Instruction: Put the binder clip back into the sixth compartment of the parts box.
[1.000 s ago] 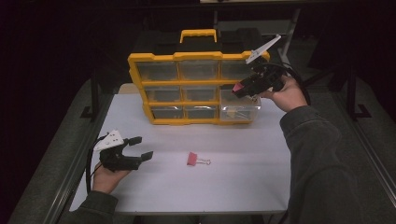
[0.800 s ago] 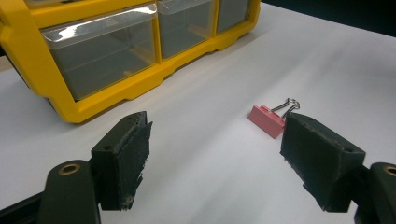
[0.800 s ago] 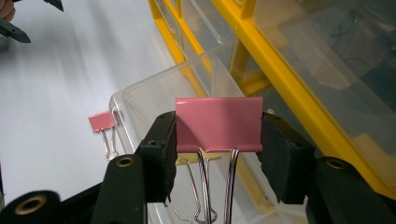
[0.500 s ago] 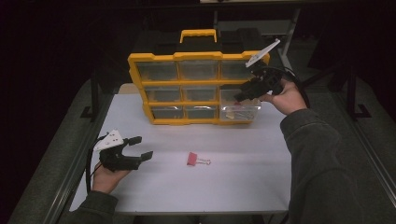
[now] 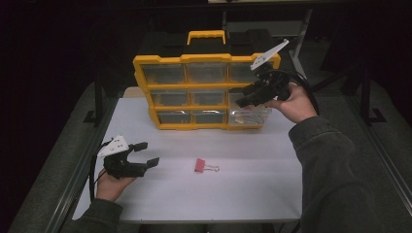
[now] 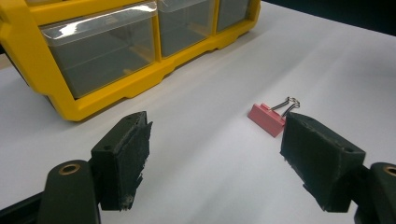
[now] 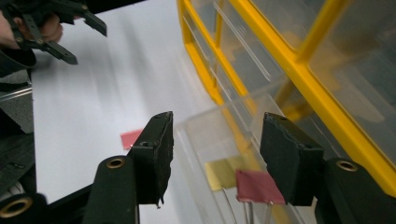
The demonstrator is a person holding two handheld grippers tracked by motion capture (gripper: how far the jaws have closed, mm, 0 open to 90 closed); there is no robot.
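Note:
A yellow organizer [image 5: 206, 90] with clear drawers stands upright at the back of the white table [image 5: 243, 194]. Its bottom right drawer [image 5: 250, 116] is pulled out and holds a red clip [image 7: 257, 186] and a yellow clip [image 7: 224, 172]. My right gripper [image 5: 243, 97] hovers just above that drawer. Its jaws have just been opening and nothing is between them [image 7: 217, 135]. A red binder clip [image 5: 200, 165] lies on the table's middle. My left gripper [image 5: 145, 154] rests open to the left of it, and the clip [image 6: 267, 119] lies just ahead of one jaw.
The organizer's other drawers [image 6: 102, 51] are pushed in, and its black and yellow handle [image 5: 206, 36] stands on top. The table ends in dark edges on both sides. Bare white surface stretches in front of the organizer.
The right gripper has shifted a little at the pulled-out drawer and its jaws stand slightly wider. The left gripper and the red clip on the table have not moved.

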